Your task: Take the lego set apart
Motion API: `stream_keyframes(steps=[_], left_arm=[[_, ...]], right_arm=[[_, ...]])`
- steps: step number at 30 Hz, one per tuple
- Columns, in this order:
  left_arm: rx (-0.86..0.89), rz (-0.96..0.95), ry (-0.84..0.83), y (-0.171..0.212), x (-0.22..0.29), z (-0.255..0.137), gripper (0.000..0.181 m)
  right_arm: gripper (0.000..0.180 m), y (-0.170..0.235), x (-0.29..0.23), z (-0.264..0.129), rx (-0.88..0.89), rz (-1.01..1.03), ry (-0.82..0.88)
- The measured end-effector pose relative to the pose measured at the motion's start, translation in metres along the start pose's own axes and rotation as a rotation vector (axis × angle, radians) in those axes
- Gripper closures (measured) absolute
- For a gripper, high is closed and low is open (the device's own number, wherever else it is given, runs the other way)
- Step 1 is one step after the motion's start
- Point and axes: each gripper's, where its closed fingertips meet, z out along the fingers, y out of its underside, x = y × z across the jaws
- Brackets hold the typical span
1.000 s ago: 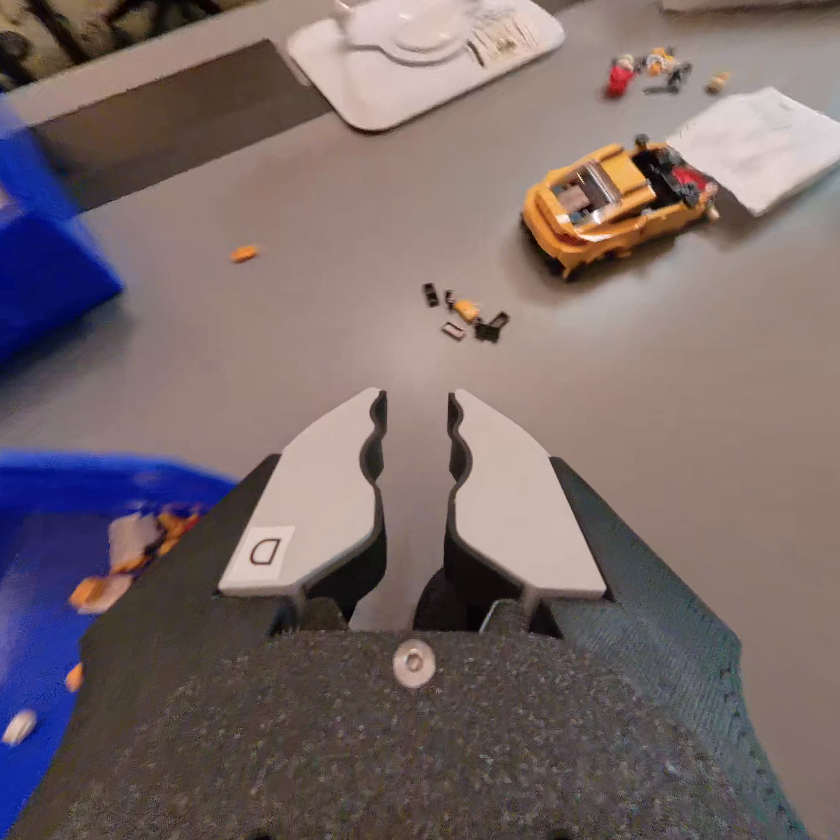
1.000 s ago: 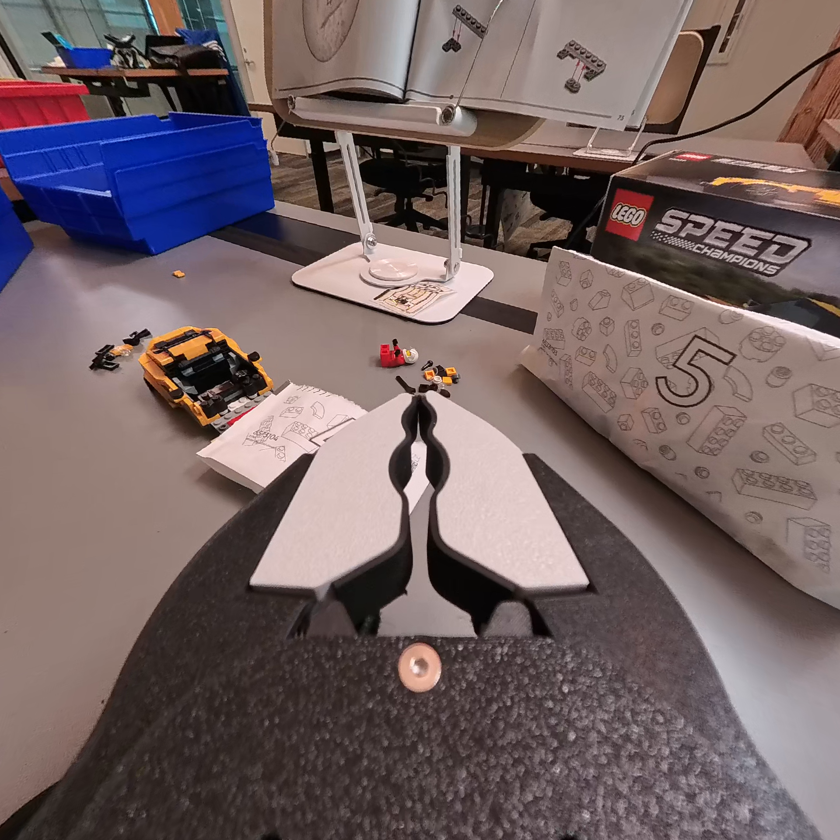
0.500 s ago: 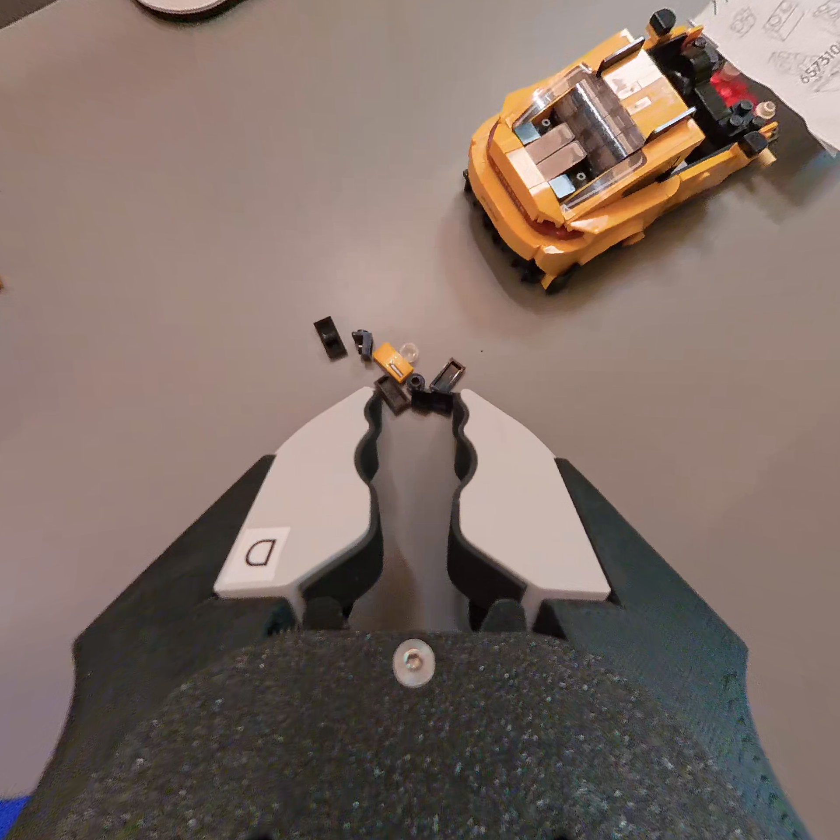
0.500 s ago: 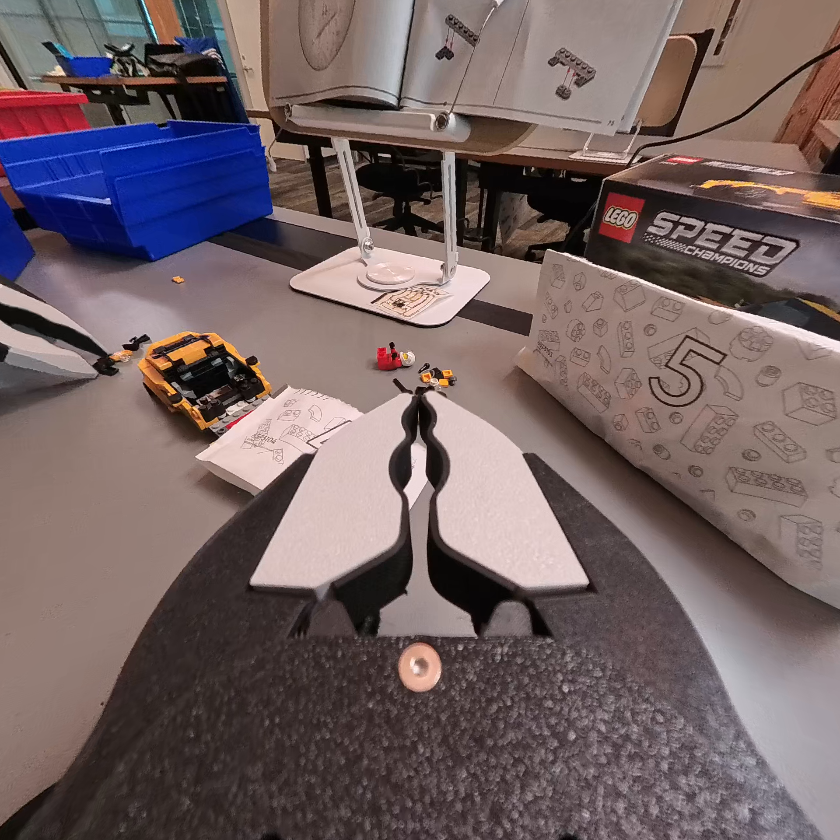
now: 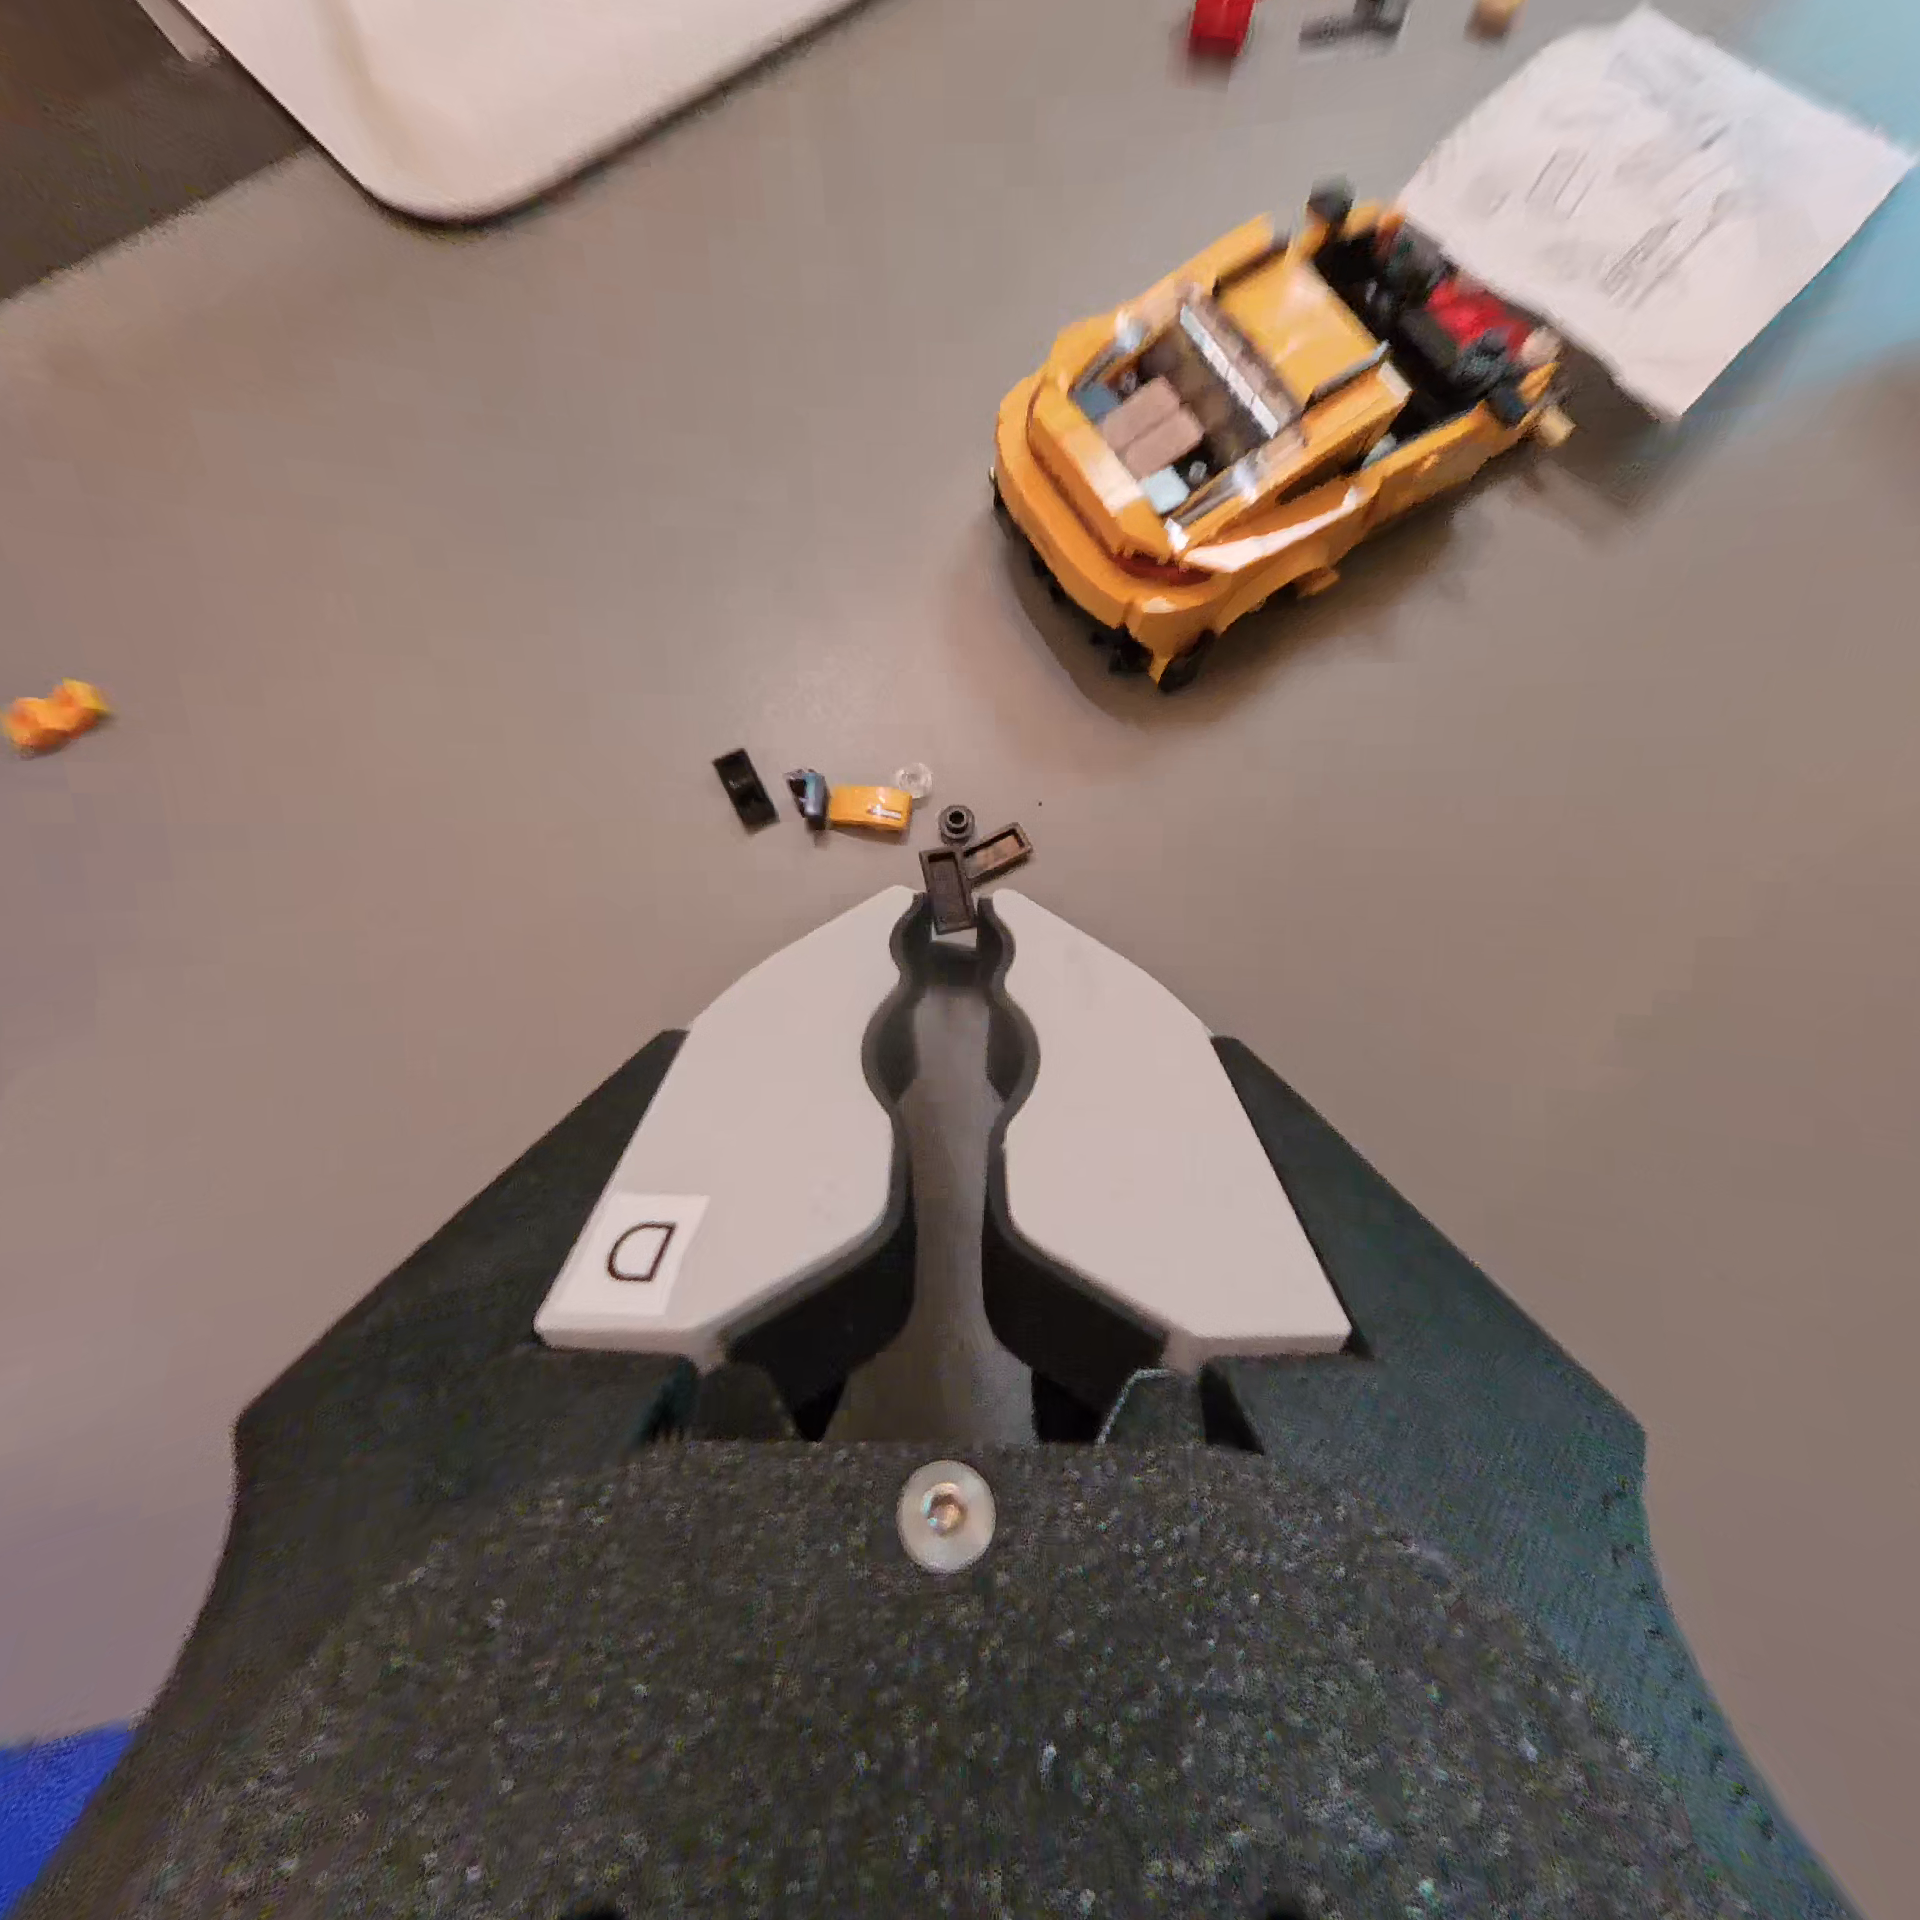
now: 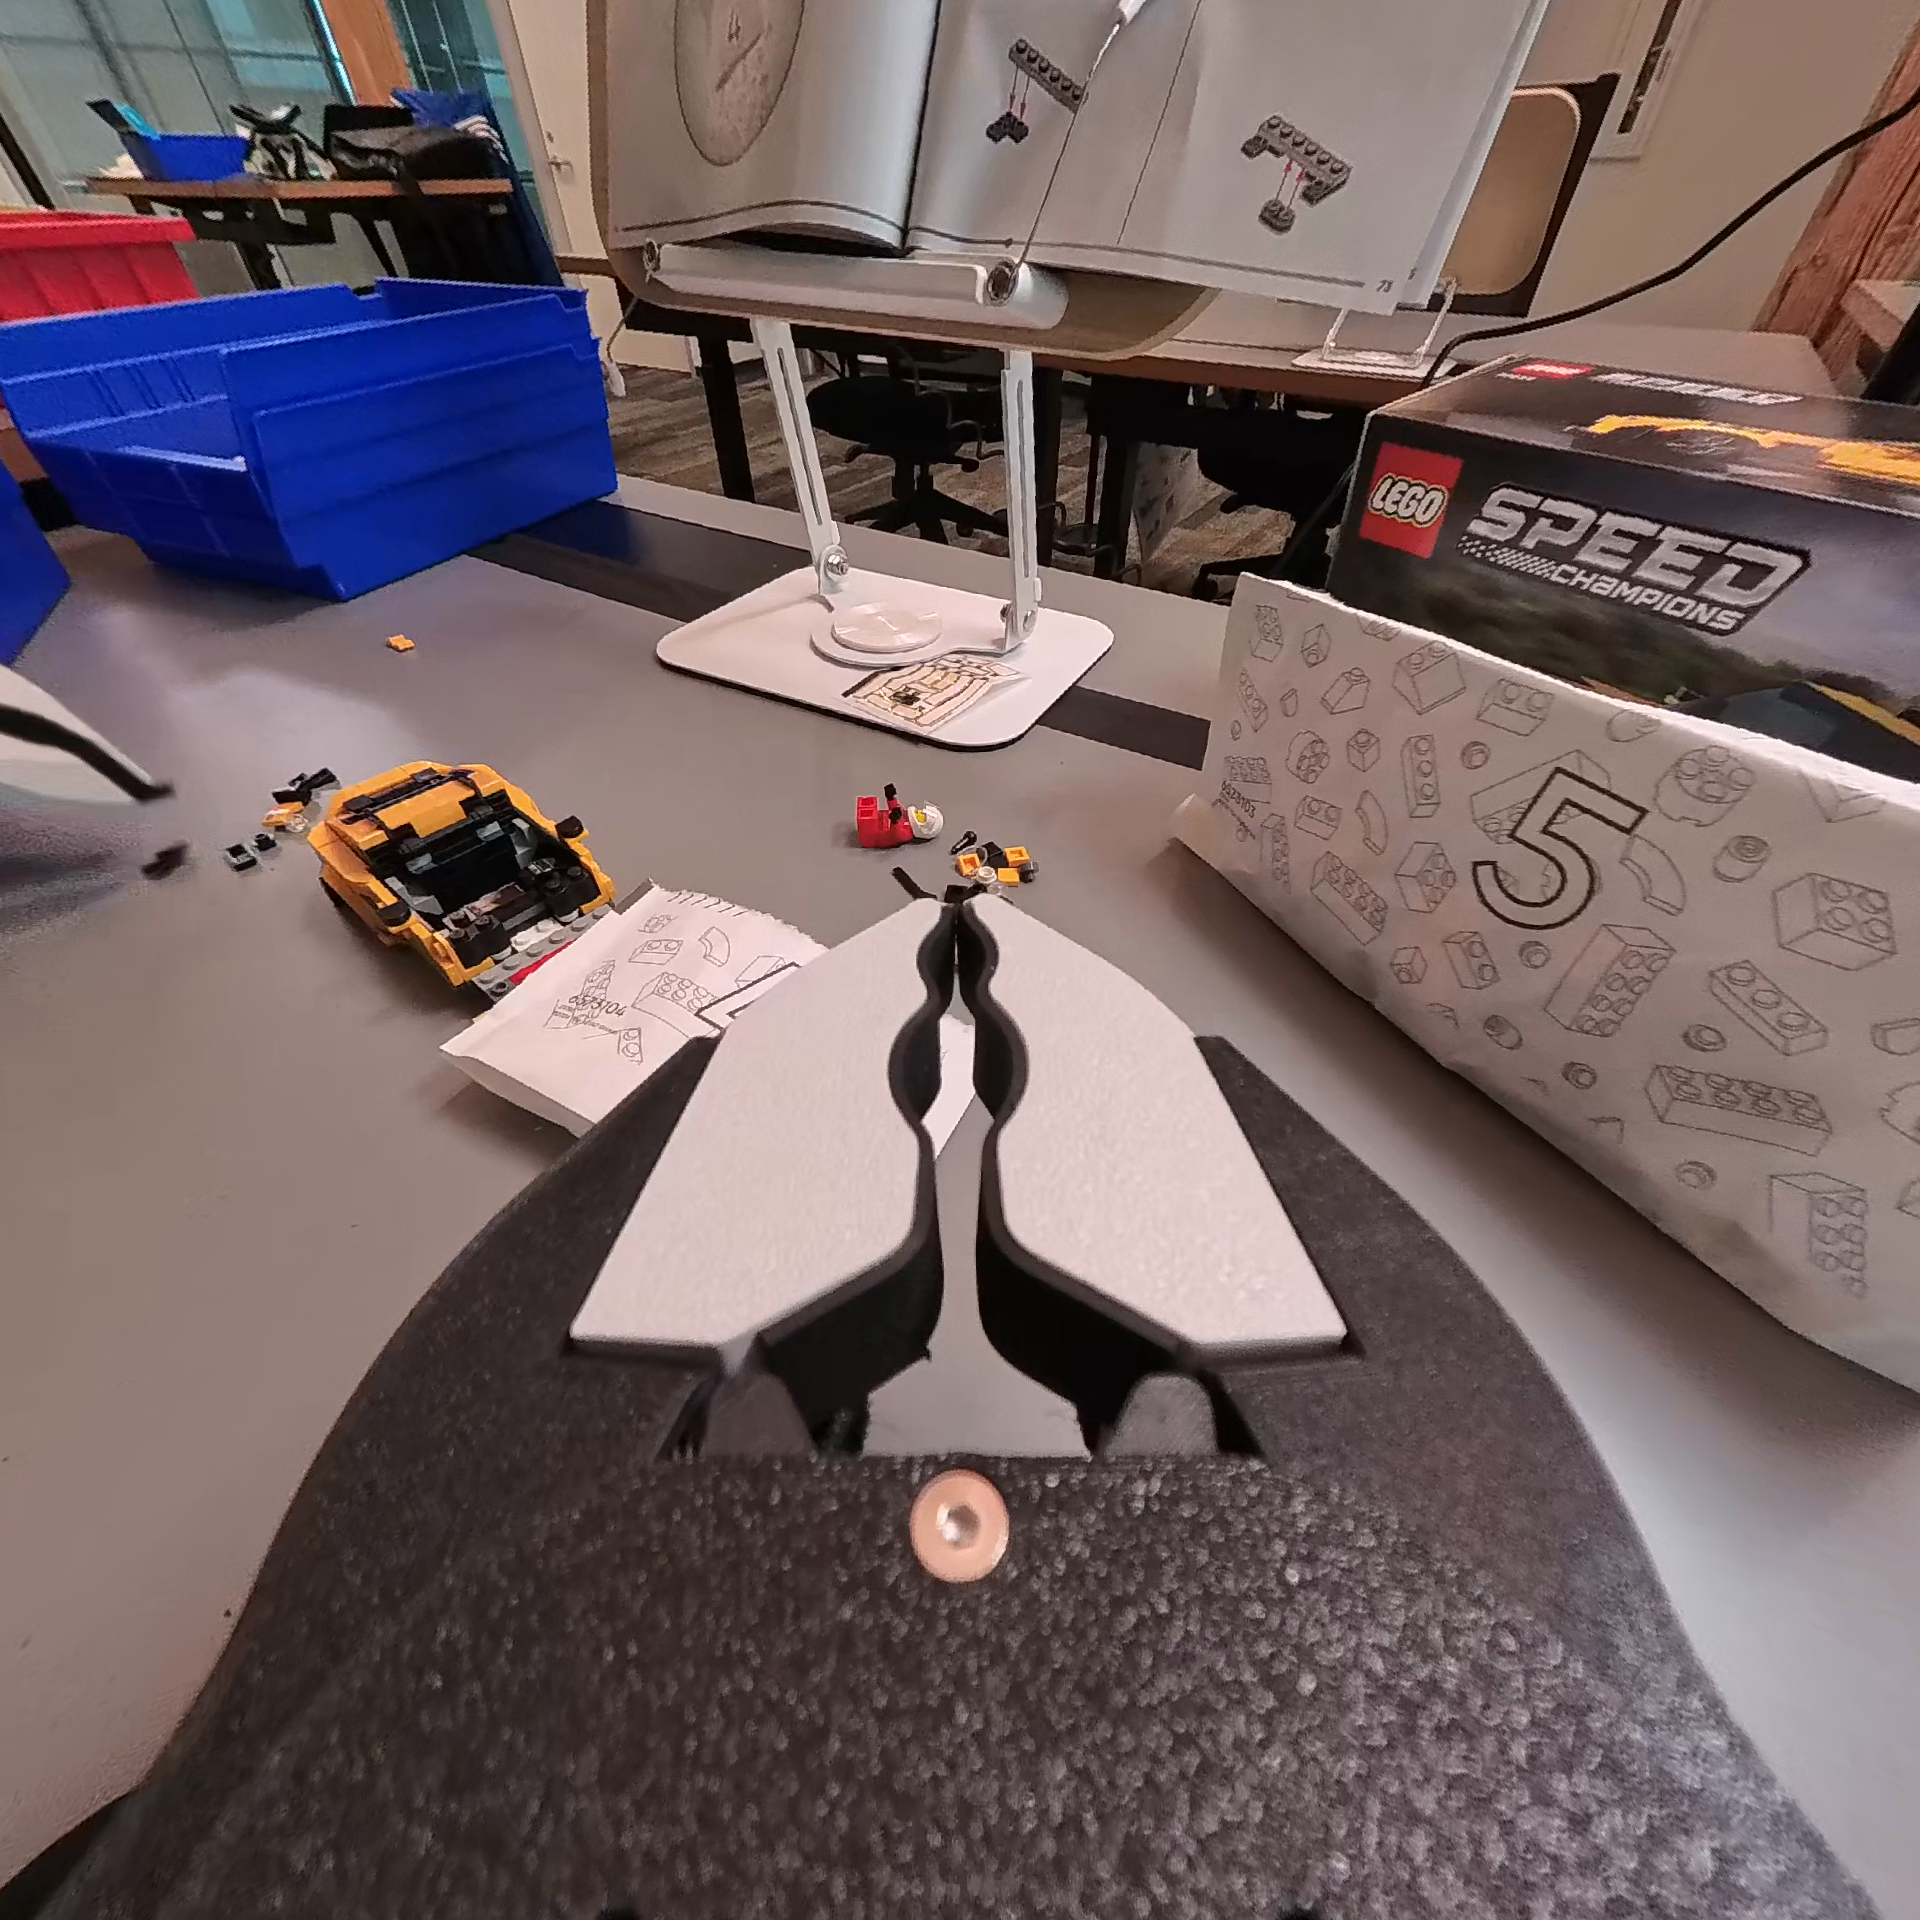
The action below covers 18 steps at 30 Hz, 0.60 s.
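The yellow lego car (image 5: 1247, 447) stands on the grey table, far right of my left gripper (image 5: 951, 906). The left gripper is shut on a small black lego piece (image 5: 948, 881) that sticks out past its tips. Just beyond lie loose bits: a black tile (image 5: 744, 788), an orange piece (image 5: 871, 807), a clear stud (image 5: 913, 775) and a dark tile (image 5: 1000, 850). My right gripper (image 6: 958, 909) is shut and empty, hovering over a flat white paper bag (image 6: 634, 997). The car (image 6: 457, 862) sits to its left, with the roof off. The left gripper's tip (image 6: 73, 758) shows at the left edge.
A white stand base (image 6: 883, 655) holds an open booklet at the back. Blue bins (image 6: 312, 436) stand at the back left. A set box (image 6: 1621, 540) and a printed white bag (image 6: 1558, 914) fill the right. Red minifigure parts (image 6: 894, 821) and small bits (image 6: 997, 862) lie mid-table. A stray orange piece (image 5: 52, 715) lies at the left. About 35 cm separates my left fingertips from my right. My left gripper is the nearer one to the clear stud (image 5: 913, 775): about 4 cm, against 35 cm. To reach the black tile (image 5: 744, 788) in a straight line is about 5 cm for my left fingers, about 35 cm for my right. The right camera catches it too, in the right wrist view (image 6: 307, 776).
My left gripper went down to the loose bits, shut on the small black piece and drew back with it. The right gripper has barely moved and stays shut.
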Motion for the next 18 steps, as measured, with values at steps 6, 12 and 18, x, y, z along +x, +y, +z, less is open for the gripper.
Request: stream_keyframes(steps=[6,12,18], left_arm=[[0.208,-0.112,-0.220,-0.011,-0.041,-0.092,0.173],[0.136,-0.311,-0.553,0.050,-0.124,-0.154,0.173],[0.056,-0.376,-0.559,0.077,-0.134,-0.150,0.144]], right_arm=[[0.180,0.002,-0.001,0.001,-0.005,0.004,-0.006],[0.180,0.001,-0.004,0.002,-0.005,-0.006,-0.009],[0.180,0.002,-0.003,0.002,-0.009,-0.007,-0.004]])
